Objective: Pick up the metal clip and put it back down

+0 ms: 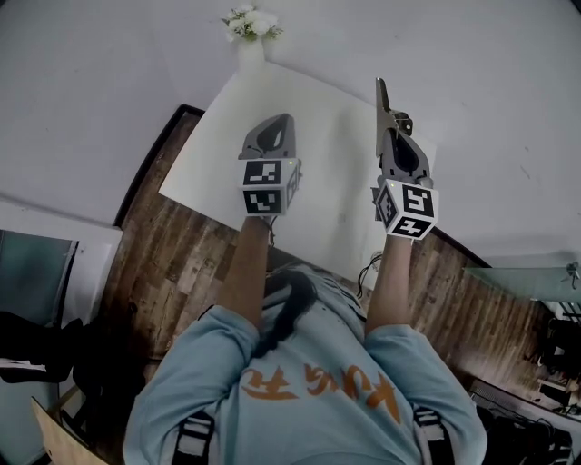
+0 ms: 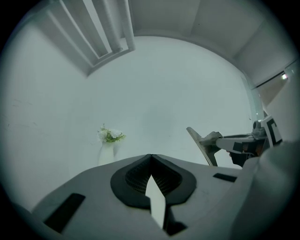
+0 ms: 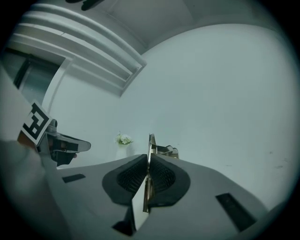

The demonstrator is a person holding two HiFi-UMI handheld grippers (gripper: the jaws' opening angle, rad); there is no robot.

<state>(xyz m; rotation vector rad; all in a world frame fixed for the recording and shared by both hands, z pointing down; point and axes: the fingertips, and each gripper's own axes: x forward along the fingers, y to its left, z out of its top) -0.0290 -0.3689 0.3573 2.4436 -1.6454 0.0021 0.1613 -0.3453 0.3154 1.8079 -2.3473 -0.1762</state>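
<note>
Beyond the shirt, the right gripper pinches the clip upright at upper right, over the table; best lower it until it touches before letting go, with the left gripper, closed and empty, held clear.

white table, flower vase, wooden floor

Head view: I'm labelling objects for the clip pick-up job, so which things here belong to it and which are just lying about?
Part of the job:
- metal clip, lifted off the table
- right gripper, shut on the clip
- white table, where the clip goes back

Just about:
- vase of flowers at the table's far edge
- left gripper, shut and empty
</note>
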